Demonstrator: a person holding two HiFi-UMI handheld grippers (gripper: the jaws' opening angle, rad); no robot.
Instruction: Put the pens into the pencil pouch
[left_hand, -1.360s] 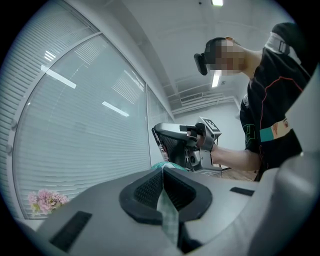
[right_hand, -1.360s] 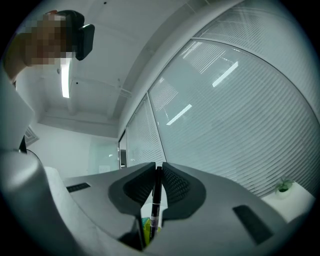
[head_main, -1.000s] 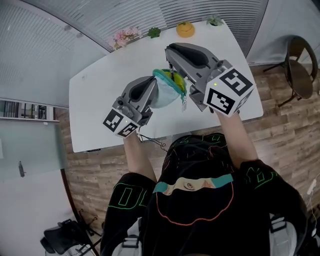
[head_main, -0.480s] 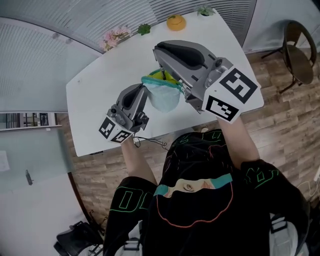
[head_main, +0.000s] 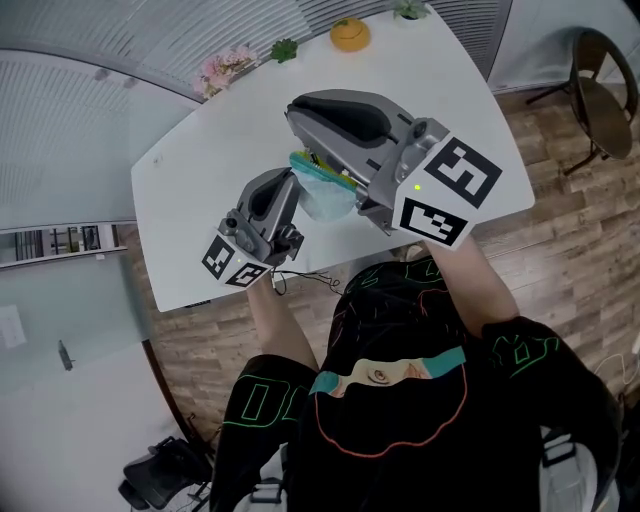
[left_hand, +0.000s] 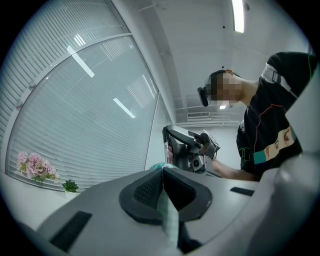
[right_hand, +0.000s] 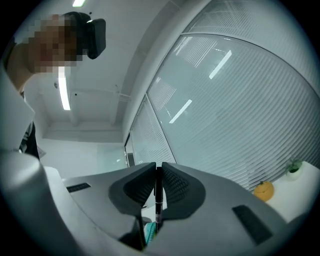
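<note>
Nearly shut, left gripper (left_hand: 163, 172) pinches pouch (left_hand: 168, 216), right gripper (right_hand: 159, 166) a pen (right_hand: 158, 200).

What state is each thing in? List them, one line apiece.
left tool: shut on the pencil pouch's fabric.
right tool: shut on the pen.
pencil pouch: held up above the table, teal rim uppermost.
pen: upright between the pads, lower end near the pouch's rim.
</note>
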